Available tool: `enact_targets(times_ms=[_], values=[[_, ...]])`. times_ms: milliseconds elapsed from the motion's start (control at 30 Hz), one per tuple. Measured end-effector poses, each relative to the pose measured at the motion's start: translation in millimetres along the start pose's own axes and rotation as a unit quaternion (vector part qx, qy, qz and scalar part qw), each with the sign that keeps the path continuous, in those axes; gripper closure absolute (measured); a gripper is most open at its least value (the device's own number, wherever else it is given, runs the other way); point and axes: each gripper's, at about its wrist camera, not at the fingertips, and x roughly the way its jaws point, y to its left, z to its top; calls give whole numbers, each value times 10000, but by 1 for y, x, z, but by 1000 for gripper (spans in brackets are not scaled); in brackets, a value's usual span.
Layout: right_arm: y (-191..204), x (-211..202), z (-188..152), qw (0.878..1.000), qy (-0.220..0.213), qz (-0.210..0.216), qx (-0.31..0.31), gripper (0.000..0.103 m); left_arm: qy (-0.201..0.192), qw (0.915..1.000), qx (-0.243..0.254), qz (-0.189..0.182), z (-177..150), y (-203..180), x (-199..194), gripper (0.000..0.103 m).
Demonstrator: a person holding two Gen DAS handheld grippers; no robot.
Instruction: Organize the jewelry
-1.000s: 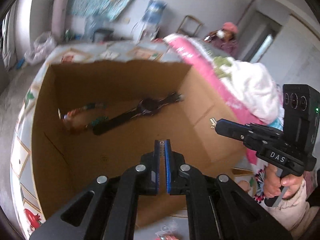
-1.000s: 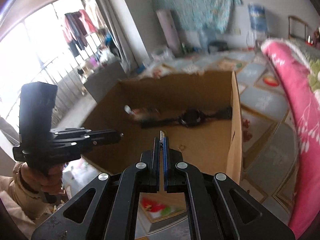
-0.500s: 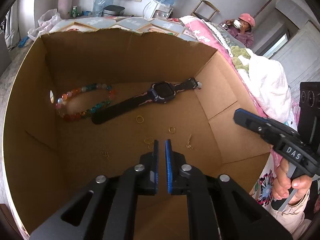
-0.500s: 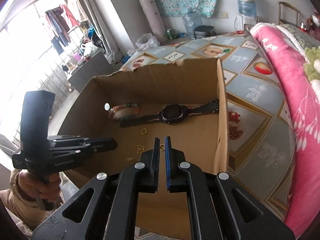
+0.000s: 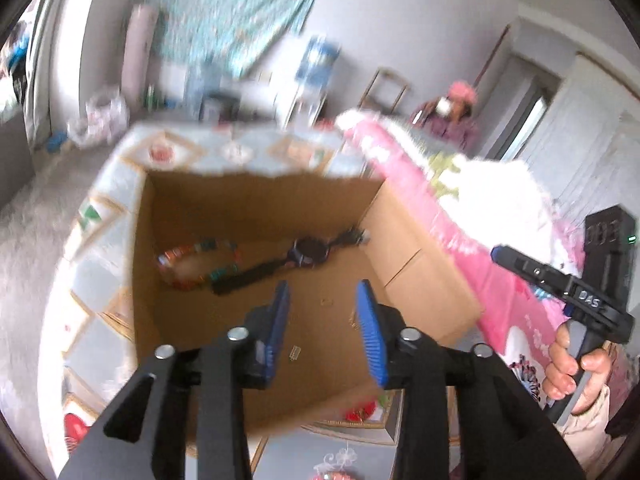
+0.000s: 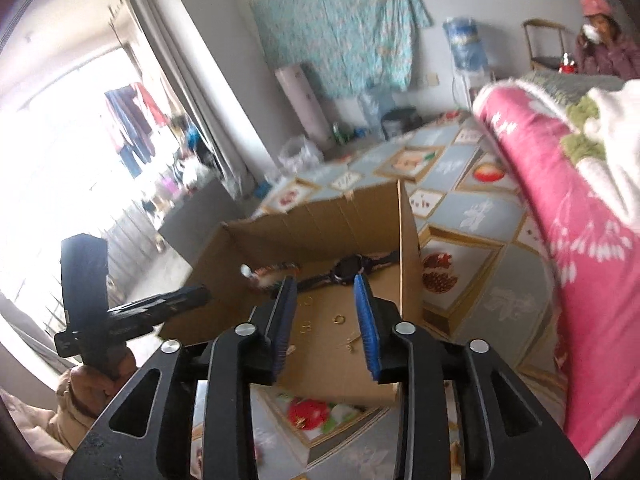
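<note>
A cardboard box (image 5: 416, 276) sits open-topped on a bed covered with a patterned sheet (image 6: 476, 216), and both grippers hang above its near edge, tipped down toward its floor.

The left gripper (image 5: 324, 292) has its blue pads parted to a moderate gap; its jaws have just been opening, and nothing is between them, only the bare box floor behind. The right gripper (image 6: 325, 284) stands the same way, jaws just opened to a middling width and empty.

Inside the box, against the far wall, lies a dark watch (image 5: 308, 251), laid out flat with its strap stretched straight. In the left wrist view its long axis runs on a slant, from the lower left near the beads up to the right toward the far right corner, with the round face closer to the right end. Just left of it, touching or nearly touching the strap's end (the blur makes it hard to tell which), is a bead bracelet (image 5: 200, 264) of mixed colours lying as a loop.

Several small gold-coloured pieces (image 6: 340, 319) are scattered on the box floor nearer the grippers, well apart from the watch. A pink blanket (image 6: 560, 208) is heaped just beside the box on the right.
</note>
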Motion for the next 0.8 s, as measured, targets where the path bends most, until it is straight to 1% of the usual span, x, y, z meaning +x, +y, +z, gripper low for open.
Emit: enact_targets(times_ms=[33,100,133,167,233,267,300,400,433,500,533,633,667,700,767,800], values=[[3,-7,-4,10000,-56,0,-24,66,-257,9996,88,-45,-8,0,-23,63],[11,-23,-20,9999,-94,19,-97,60,-519,9985,194,-38,-22,2,-53,60],[14,-27,-27,9999,-62,21,-121,56,-582,9981,218,-13,-29,3,-64,58],[18,-30,-36,9999,1,25,-154,51,-627,9978,235,-9,-38,5,-75,57],[26,-29,-54,9997,152,7,-215,45,-629,9978,228,3,-55,8,-91,52],[29,-26,-63,9994,254,-11,-225,41,-572,9981,221,-1,-64,10,-96,49],[32,-21,-72,9991,377,-45,-202,40,-486,9986,217,6,-74,10,-99,48],[33,-6,-94,9975,676,-204,-41,40,-196,9994,248,126,-97,8,-93,46],[32,5,-103,9956,856,-385,74,40,-96,9995,249,193,-104,6,-88,46],[30,18,-116,9923,1068,-581,226,40,25,9995,232,235,-116,3,-81,46],[29,22,-123,9914,1127,-593,289,40,115,9992,226,304,-124,0,-72,46],[26,33,-140,9888,1309,-579,420,48,300,9985,199,404,-140,-3,-56,47],[26,34,-145,9883,1337,-595,431,50,374,9984,186,393,-145,-4,-50,48],[25,35,-150,9878,1357,-610,466,51,430,9983,175,366,-148,-5,-45,53],[21,33,-159,9870,1370,-623,558,56,539,9980,175,291,-156,-7,-37,56],[19,32,-161,9867,1377,-610,608,57,556,9978,223,284,-158,-9,-32,60]])
